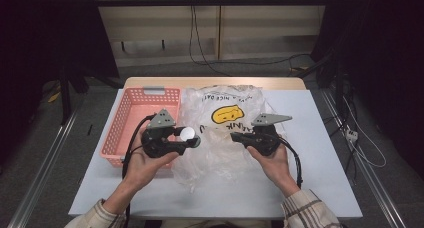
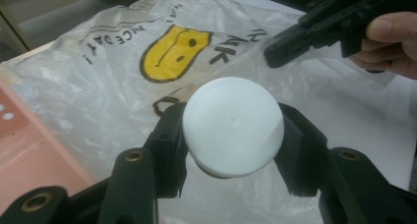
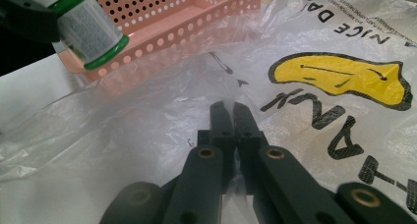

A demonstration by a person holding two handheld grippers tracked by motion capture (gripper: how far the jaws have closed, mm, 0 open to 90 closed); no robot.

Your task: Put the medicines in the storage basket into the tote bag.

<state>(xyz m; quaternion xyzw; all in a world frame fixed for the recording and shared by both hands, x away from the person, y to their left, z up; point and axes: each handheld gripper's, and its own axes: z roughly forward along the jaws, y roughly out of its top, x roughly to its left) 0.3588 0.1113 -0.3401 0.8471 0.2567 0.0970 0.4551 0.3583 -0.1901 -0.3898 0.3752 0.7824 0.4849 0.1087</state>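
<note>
Plastic bag [image 1: 225, 133]: clear film printed with a yellow smiley; lies crumpled on the table [image 1: 320, 138], just beside the pink basket [image 1: 131, 119].
Left gripper [image 1: 192, 139]: jaws clamped on a small bottle [image 2: 233, 126]; white cap faces the camera in the left gripper view, green-trimmed label shows in the right gripper view.
Bottle position: held clear of the table, above the near edge of the bag, between basket and bag print.
Right gripper [image 3: 231, 117]: jaws clenched together, pinching a fold of the bag film; a hand [image 1: 272, 163] grips its body.
Work done: bottle is lifted and in a firm grip; bag film is pinched.
Work left: judged from this layout, the bag mouth is not visibly open; bottle is not yet inside.
Risk: thin film may slip out of the pinch.
</note>
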